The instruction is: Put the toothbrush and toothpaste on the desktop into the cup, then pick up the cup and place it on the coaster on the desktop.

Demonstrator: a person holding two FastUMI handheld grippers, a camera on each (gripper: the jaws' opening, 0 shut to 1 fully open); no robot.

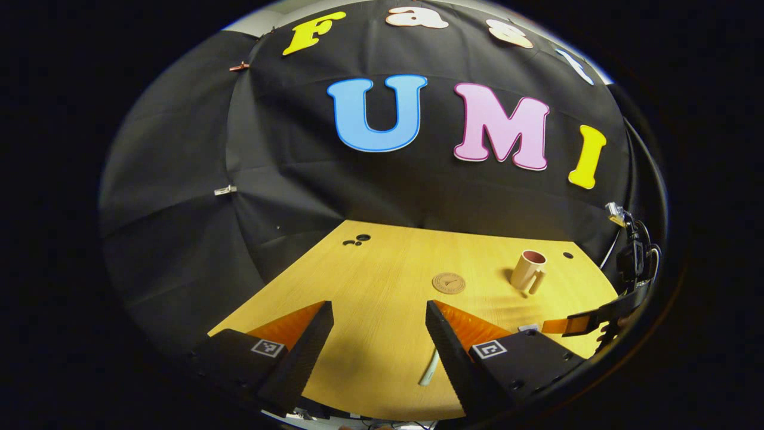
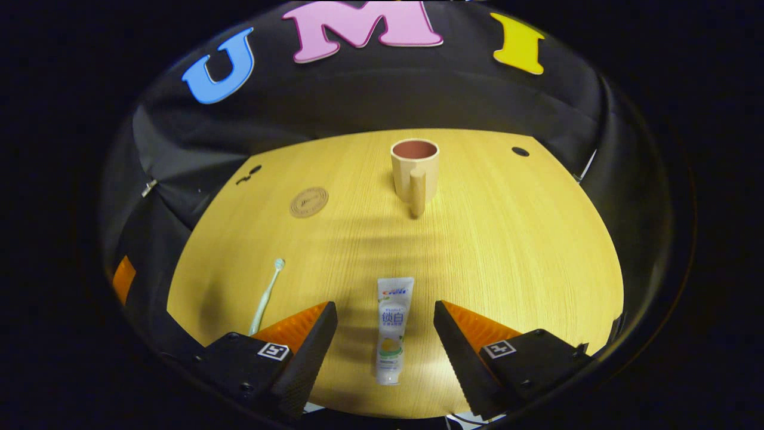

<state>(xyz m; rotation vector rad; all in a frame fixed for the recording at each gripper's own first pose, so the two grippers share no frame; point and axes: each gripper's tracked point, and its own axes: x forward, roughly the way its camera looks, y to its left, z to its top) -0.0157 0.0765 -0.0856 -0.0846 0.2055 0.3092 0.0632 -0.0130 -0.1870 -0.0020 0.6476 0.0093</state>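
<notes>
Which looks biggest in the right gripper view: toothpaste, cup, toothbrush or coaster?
1. Toothpaste, though it lies nearest the camera
2. Cup and toothbrush: too alike to rank
3. Coaster, smallest

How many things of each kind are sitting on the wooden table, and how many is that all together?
Cup: 1
Coaster: 1
Toothbrush: 1
Toothpaste tube: 1
Total: 4 things on the table, none inside the cup yet.
</notes>
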